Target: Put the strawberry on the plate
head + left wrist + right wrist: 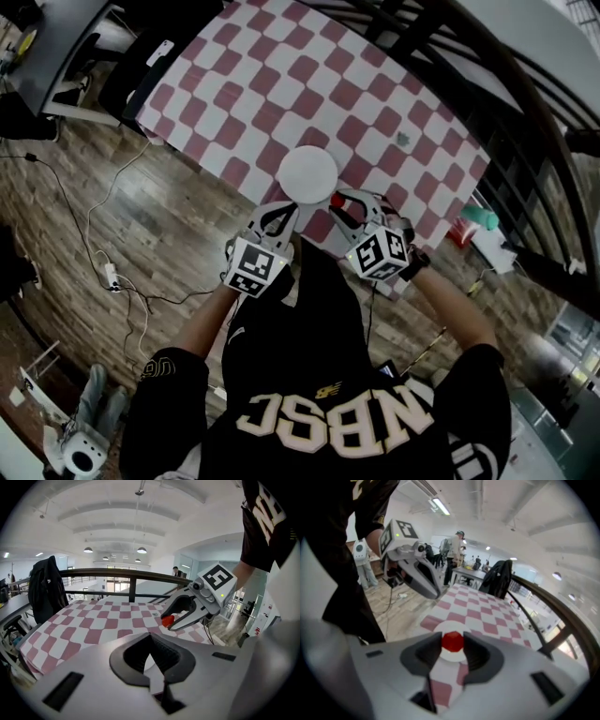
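A white plate (307,173) lies near the front edge of the red-and-white checked table (281,84). My right gripper (339,201) is shut on the red strawberry (337,200), just off the plate's near right rim. In the right gripper view the strawberry (452,641) sits pinched between the dark pads, with the plate (440,629) showing behind it. The left gripper view shows the right gripper (169,622) in the air over the table, strawberry (168,619) at its tips. My left gripper (292,208) is shut and empty by the plate's near rim; its tips (151,637) meet.
A dark railing (126,576) runs along the table's far side, with a black jacket (46,592) hung at its left end. A teal object (478,217) and a small item (403,139) sit toward the table's right. Cables (112,272) trail over the wooden floor.
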Demonstrator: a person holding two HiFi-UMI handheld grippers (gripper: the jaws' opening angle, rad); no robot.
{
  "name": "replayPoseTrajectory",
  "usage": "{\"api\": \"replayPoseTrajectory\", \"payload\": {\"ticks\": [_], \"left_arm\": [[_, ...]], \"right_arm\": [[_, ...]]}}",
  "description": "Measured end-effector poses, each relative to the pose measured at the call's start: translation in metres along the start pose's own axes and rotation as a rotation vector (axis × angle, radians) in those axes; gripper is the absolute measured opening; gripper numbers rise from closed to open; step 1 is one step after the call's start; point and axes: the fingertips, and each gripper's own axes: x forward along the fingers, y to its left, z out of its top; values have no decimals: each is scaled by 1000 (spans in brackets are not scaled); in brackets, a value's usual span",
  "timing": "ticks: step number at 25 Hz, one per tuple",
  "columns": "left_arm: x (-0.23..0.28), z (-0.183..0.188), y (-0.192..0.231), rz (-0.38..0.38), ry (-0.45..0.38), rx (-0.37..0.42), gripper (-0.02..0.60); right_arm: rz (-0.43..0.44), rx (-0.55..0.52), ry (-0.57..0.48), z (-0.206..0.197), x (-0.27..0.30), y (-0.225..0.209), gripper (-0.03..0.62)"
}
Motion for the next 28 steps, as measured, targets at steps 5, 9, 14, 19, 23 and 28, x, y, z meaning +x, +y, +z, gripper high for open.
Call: {"api": "replayPoseTrajectory", "payload": {"ticks": [5, 9, 14, 19, 23, 28], "left_arm": [[15, -21, 2, -6, 44, -42, 8], [22, -34, 8, -2, 71, -70, 8], [29, -45, 17, -5, 100, -72, 8], [34, -47, 24, 13, 93, -110, 8], [32, -48, 29, 22, 84, -149, 8], [21, -39, 40, 54, 40, -194, 8]], "right_arm": [[69, -3, 15, -8, 46, 1, 146], [118, 16, 31, -13, 80, 5, 146], [143, 20, 62, -16, 118, 3, 146], [164, 53, 82, -19, 136, 1, 146], [180, 102, 9, -4, 140, 0, 147], [167, 130, 35, 0, 135, -4, 147]]}}
